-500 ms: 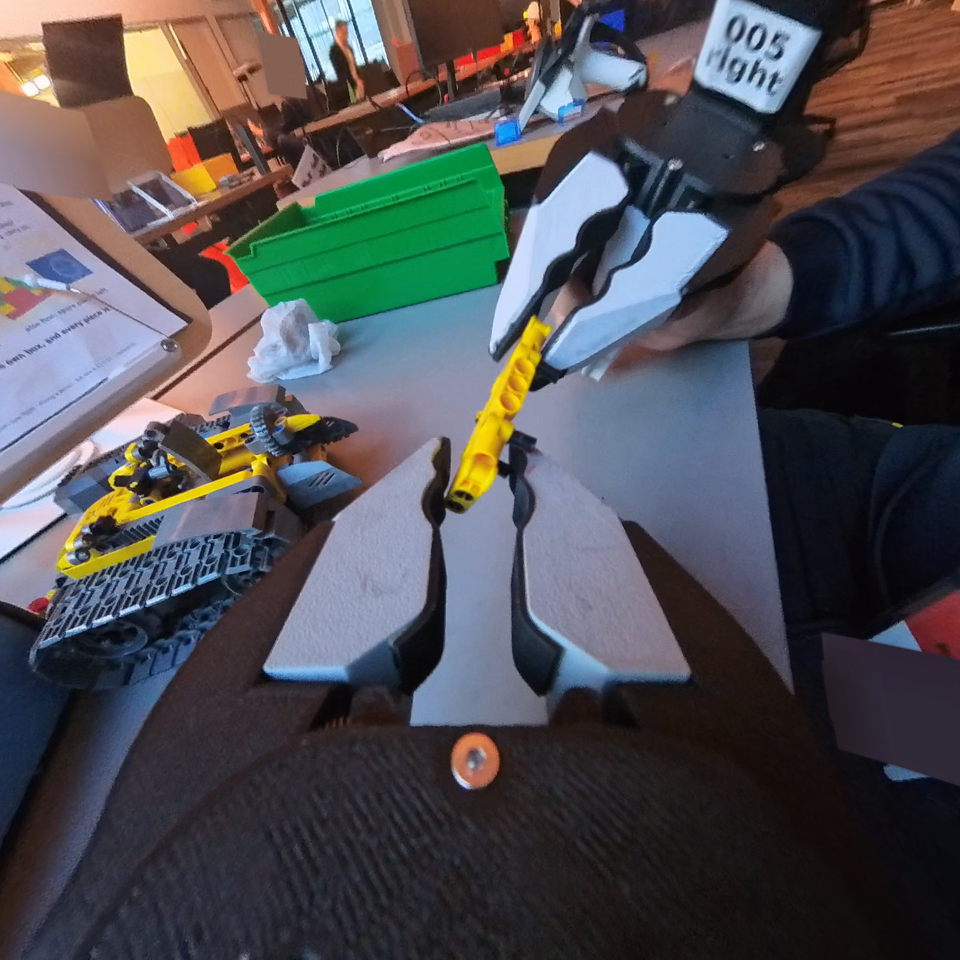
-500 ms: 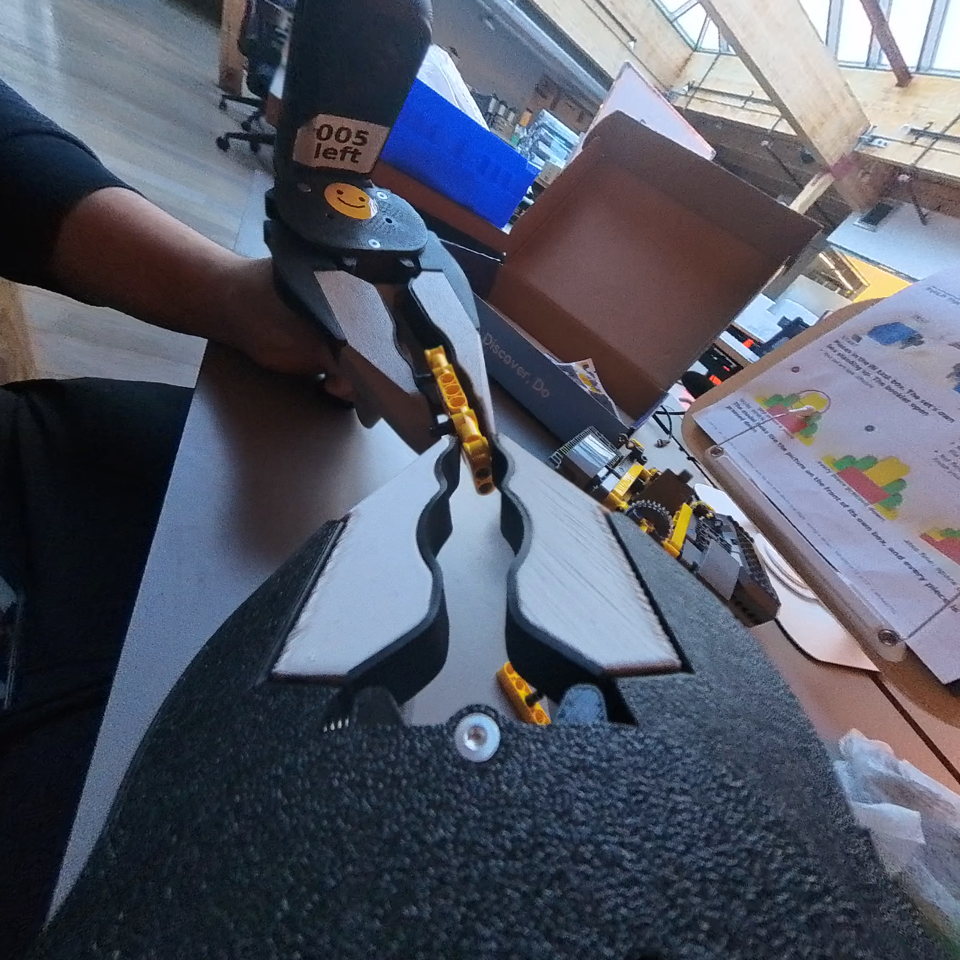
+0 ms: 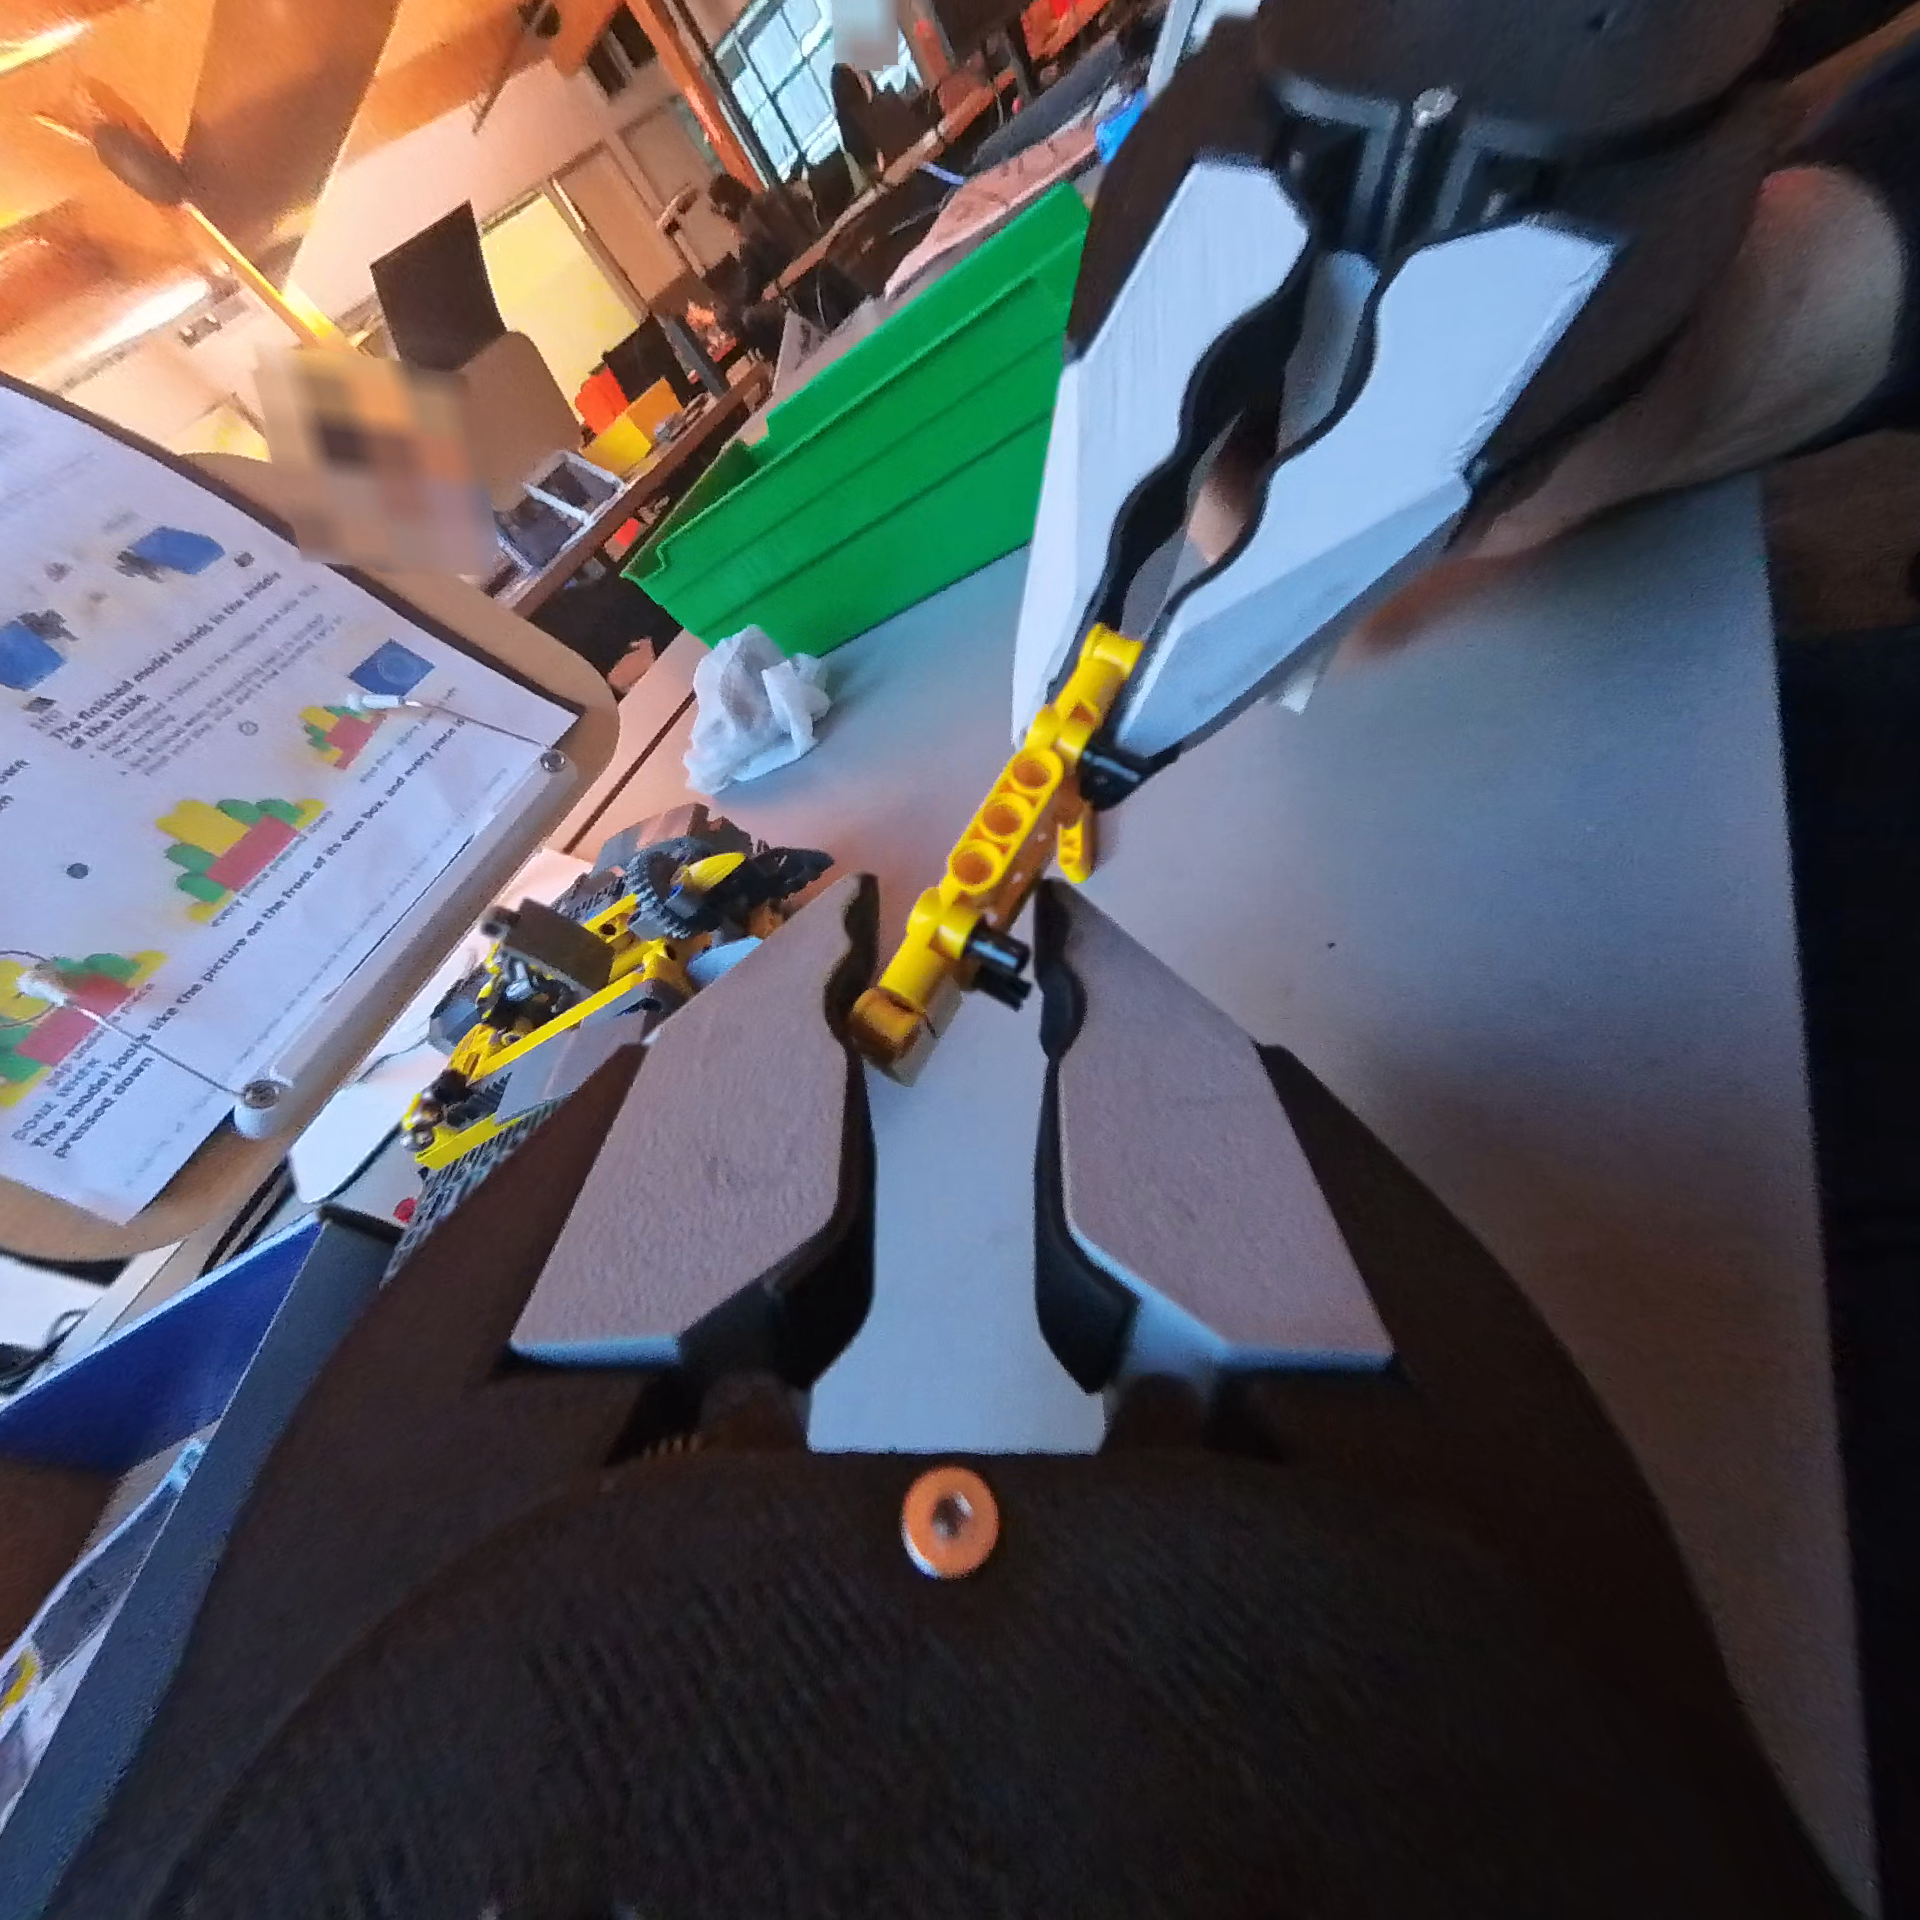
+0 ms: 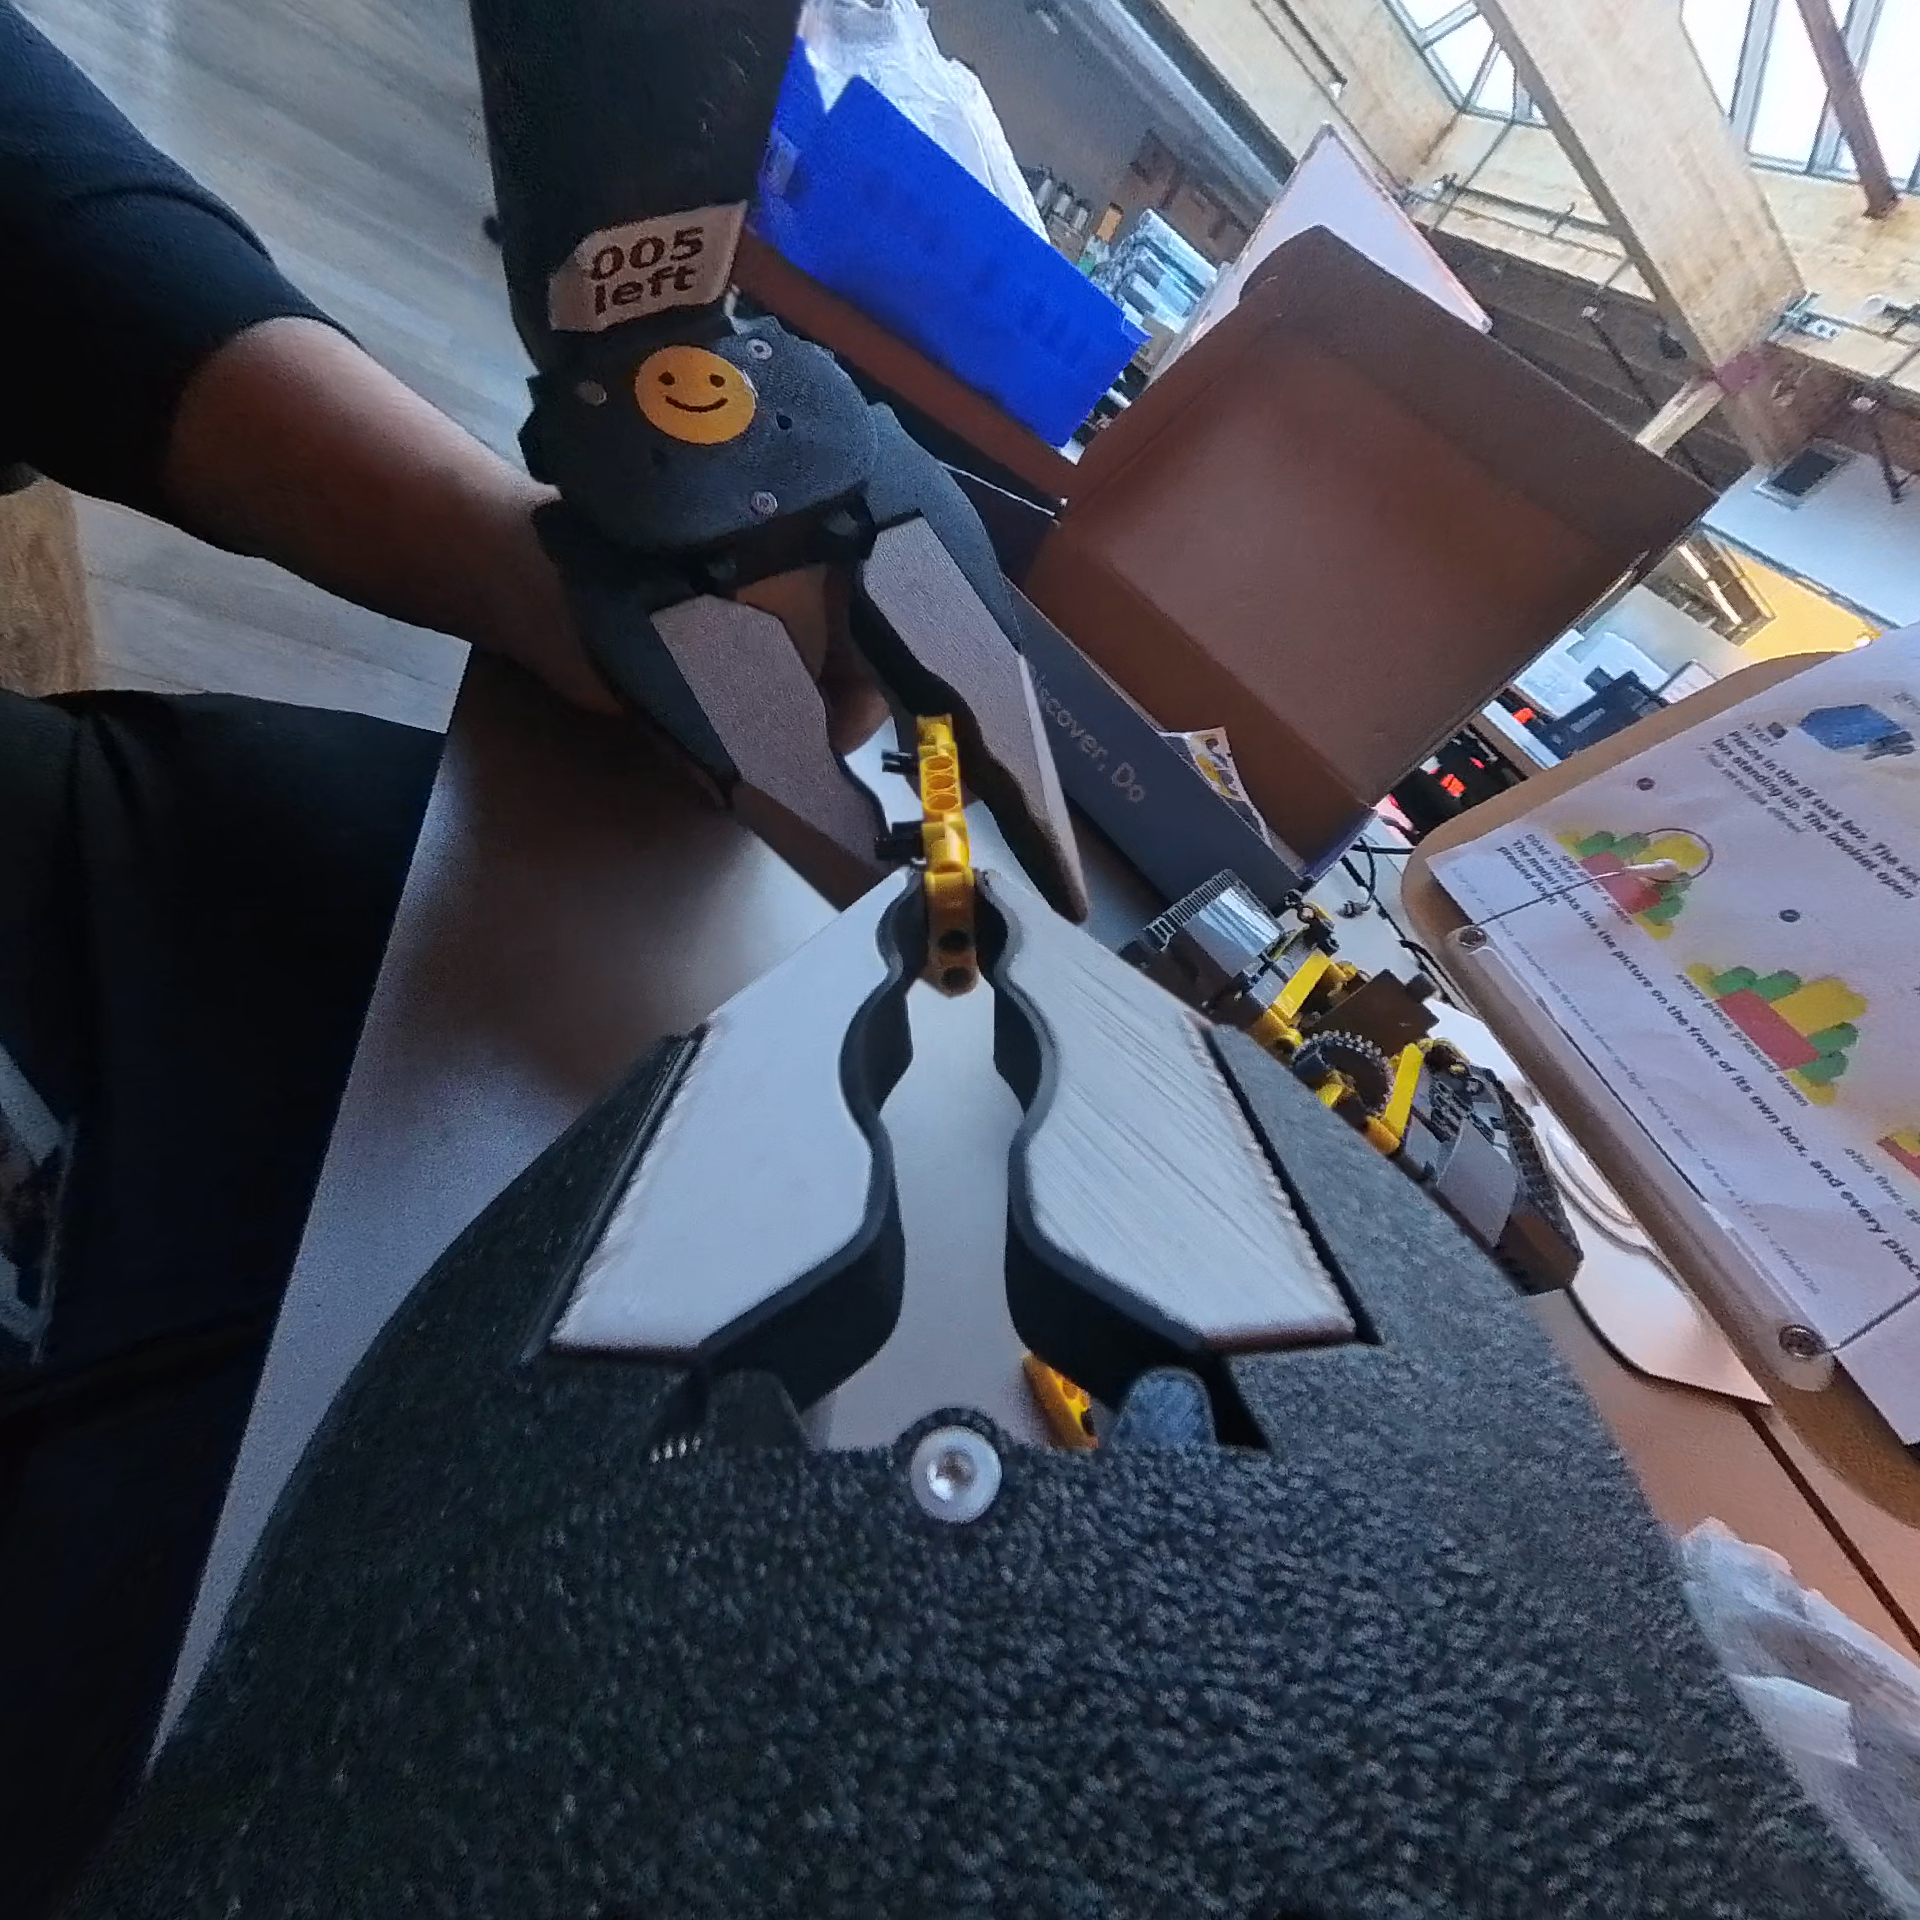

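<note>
The grey surface carries, from the biggest down, a stack of green bins, a tracked yellow and grey toy vehicle beside a board with an instruction sheet, and a crumpled white tissue. Above the bare middle, the right gripper is pinching one end of a yellow holed beam, its tips pressed against it. The left gripper is spread around the beam's other end, its fingers just beside it but not clamping. With only one end held, the beam could pivot or slip out and drop if the left gripper bumps it sideways or closes on its black pin off-centre.
</note>
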Demonstrator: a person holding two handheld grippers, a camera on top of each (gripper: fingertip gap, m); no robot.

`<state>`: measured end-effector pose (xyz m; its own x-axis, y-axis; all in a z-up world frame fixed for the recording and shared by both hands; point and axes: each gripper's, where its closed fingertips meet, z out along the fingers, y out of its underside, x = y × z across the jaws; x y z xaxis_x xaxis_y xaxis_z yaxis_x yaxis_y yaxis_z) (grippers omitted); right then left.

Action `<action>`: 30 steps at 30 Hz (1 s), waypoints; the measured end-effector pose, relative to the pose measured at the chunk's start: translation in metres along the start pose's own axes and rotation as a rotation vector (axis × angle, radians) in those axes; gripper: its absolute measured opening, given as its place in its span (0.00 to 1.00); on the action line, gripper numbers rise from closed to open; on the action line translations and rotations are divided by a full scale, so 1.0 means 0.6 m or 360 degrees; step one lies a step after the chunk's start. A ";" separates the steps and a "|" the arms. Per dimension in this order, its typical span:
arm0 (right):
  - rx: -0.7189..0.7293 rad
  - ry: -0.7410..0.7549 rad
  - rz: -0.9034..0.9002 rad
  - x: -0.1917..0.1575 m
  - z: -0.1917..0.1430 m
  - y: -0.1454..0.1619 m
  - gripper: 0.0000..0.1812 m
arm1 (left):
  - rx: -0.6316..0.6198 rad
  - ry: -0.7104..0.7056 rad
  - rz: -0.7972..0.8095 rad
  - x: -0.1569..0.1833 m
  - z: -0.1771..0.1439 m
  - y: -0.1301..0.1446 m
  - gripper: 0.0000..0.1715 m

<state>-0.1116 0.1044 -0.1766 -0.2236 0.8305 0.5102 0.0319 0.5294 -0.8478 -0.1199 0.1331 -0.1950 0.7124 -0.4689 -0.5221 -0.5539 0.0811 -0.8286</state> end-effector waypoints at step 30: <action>-0.0632 -0.0143 -0.0515 -0.026 0.000 0.116 0.03 | -0.0400 0.0162 0.0488 0.065 0.026 0.063 0.03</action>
<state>-0.1060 0.1286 -0.2436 -0.3651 0.6047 0.7078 0.3107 0.7959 -0.5197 -0.1062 0.1317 -0.2501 0.4586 -0.5421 -0.7041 -0.8310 0.0192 -0.5560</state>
